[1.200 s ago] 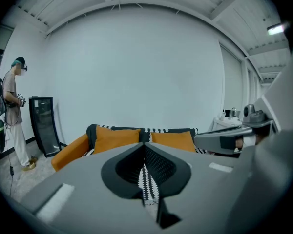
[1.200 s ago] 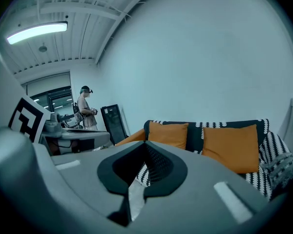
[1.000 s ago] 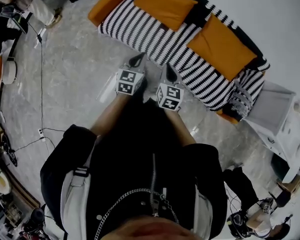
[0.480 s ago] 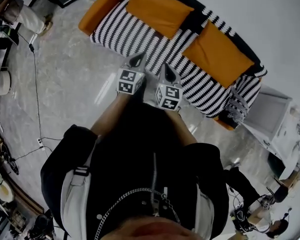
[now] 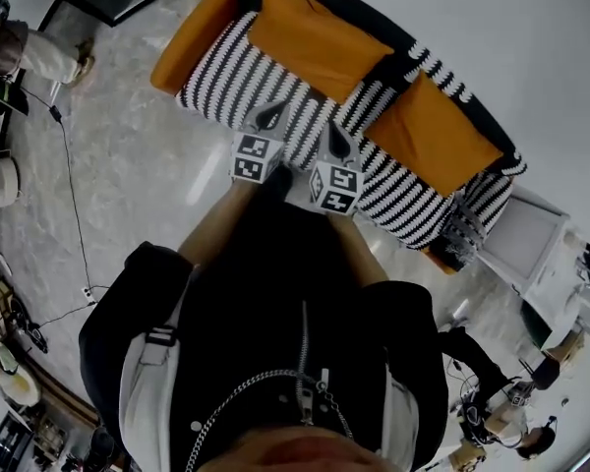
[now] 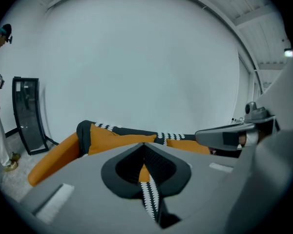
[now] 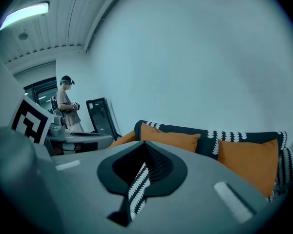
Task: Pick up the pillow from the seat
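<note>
Two orange pillows [image 5: 320, 39] rest on the striped sofa [image 5: 238, 79].

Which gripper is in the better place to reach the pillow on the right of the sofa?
Right gripper, probably: it is closer to that pillow, above the striped seat. The left gripper is nearer the other pillow. Both are shut, so it must open first.
</note>
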Available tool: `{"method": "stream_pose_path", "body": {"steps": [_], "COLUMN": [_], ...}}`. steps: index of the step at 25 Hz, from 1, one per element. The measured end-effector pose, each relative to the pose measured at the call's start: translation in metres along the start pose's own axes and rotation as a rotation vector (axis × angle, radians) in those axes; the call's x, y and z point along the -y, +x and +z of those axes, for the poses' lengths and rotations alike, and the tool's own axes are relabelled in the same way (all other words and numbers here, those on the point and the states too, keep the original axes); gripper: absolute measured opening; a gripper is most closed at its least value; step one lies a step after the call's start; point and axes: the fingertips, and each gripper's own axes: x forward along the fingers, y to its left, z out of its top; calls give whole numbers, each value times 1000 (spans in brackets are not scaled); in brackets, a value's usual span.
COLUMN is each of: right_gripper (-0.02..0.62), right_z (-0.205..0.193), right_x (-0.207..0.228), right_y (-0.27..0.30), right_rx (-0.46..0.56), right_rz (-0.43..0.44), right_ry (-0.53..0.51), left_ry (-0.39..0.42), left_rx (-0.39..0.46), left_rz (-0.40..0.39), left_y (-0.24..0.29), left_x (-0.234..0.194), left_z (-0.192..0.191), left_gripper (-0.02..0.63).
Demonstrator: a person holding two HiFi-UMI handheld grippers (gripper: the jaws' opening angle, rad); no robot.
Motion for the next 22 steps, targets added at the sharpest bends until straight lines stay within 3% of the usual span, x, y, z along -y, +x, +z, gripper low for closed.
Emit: {"method": "stream_pose_path", "body": {"steps": [8, 22], "right_gripper": [3, 2], "right_z": [30, 30], "right_x": [0, 33], "right_y": [61, 98], "right_rx": [-35, -102], "right_rz": [-40, -50], "right_ry": [-16, -15], "left_ry": [-21, -52], "left_rx": [-25, -84], "left_rz": [-28, 7], "left_y": [44, 80], "left_x": [-53, -83], "left_z": [12, -8], "left_gripper": [11, 11]}}
